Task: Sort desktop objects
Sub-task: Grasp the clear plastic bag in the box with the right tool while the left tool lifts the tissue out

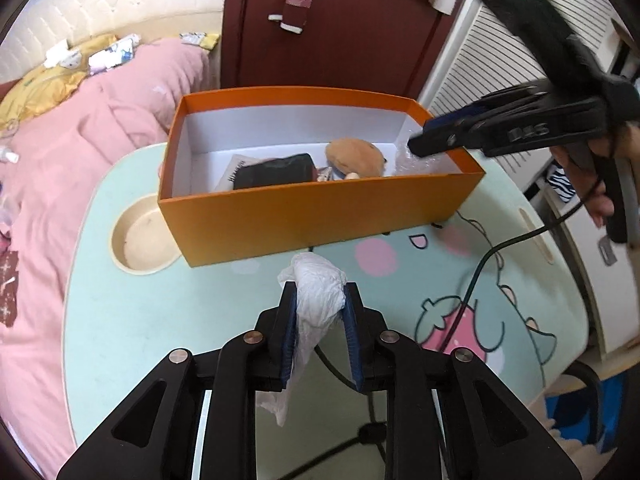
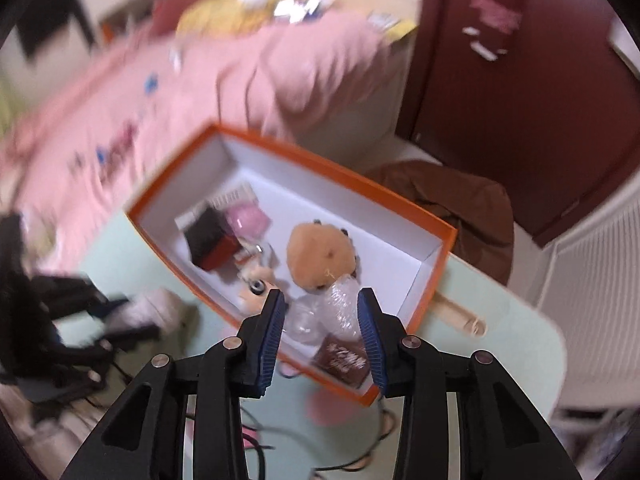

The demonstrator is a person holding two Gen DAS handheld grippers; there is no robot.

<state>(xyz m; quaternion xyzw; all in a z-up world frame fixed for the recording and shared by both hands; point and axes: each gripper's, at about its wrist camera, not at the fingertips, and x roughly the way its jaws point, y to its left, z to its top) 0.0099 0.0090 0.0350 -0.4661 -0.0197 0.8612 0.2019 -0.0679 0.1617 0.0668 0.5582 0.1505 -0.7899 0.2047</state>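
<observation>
A: At the left of the left wrist view, what do you see?

B: A pink bed, then the pale green tabletop [image 1: 120,320] with a cartoon print. In the middle stands the long orange cardboard box [image 1: 304,216], white inside, its long axis running left to right.

A: And the left hand-held gripper [image 1: 320,300]?

B: It is at the bottom centre, pinching a crumpled white plastic bag [image 1: 318,292] between its blue pads. The box lies straight above it in the frame, just beyond the bag, so I judge this hand is the nearer one for the drop. It points steeply downward.

A: The right one?

B: The right hand-held gripper [image 2: 322,312] hangs over the right end of the box, above a clear bubble wrap piece [image 2: 340,304] lying inside. Its jaws are partly spread and hold nothing.
</observation>
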